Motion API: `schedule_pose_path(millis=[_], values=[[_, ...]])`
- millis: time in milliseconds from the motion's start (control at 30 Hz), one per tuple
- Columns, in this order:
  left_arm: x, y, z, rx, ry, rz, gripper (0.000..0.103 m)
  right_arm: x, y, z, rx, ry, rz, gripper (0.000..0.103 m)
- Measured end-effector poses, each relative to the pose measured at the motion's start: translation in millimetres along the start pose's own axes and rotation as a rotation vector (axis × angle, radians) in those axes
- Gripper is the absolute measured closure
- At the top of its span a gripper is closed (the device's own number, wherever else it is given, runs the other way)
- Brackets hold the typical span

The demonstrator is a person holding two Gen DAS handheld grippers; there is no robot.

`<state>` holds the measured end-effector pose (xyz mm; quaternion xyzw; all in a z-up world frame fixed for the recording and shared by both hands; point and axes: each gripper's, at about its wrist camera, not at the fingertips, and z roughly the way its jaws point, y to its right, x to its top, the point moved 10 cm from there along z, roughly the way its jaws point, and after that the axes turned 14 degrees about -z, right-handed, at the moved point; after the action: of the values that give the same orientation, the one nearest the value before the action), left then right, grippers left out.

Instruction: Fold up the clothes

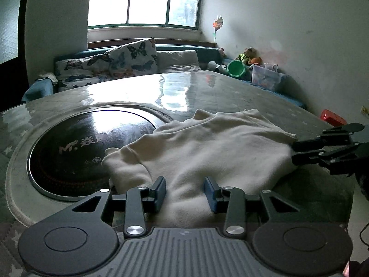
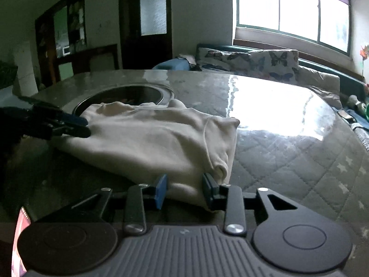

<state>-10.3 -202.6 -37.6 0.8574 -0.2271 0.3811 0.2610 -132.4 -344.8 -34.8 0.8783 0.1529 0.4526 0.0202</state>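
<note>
A cream-white garment (image 1: 207, 152) lies partly folded on the table, its left part lapping over a round black cooktop (image 1: 87, 147). My left gripper (image 1: 185, 192) is open at the garment's near edge, with cloth between its blue fingers. My right gripper (image 2: 184, 190) is open at another edge of the garment (image 2: 150, 143), straddling a folded corner. Each gripper shows in the other's view: the right (image 1: 297, 153) at the garment's right side, the left (image 2: 83, 128) at its left side.
The table (image 2: 288, 143) has a quilted grey cover under glossy plastic. A sofa with butterfly cushions (image 1: 129, 57) stands behind it under a window. Toys, a green bucket (image 1: 236, 68) and a clear box (image 1: 267, 77) sit at the far right. A red box (image 1: 332, 116) lies by the wall.
</note>
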Motion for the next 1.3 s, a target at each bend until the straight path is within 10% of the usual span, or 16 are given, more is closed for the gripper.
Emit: schedule_pose_path(millis=[300,1033,1300], values=[[23.6,10.0,-11.6,0.003,0.054,0.011,0.059,47.5,20.9,6.8,0.02,0.087,0.072,0.069],[14.0,-14.6,7.6,0.051,-0.019,-0.054,0.057,48.6,64.1,93.1,-0.016,-0.065,0.104,0.071],[15.7,-17.5,-6.1,0.043,0.01,-0.088,0.057,54.3,44.7,60.1,0.022,0.006,0.079,0.065]])
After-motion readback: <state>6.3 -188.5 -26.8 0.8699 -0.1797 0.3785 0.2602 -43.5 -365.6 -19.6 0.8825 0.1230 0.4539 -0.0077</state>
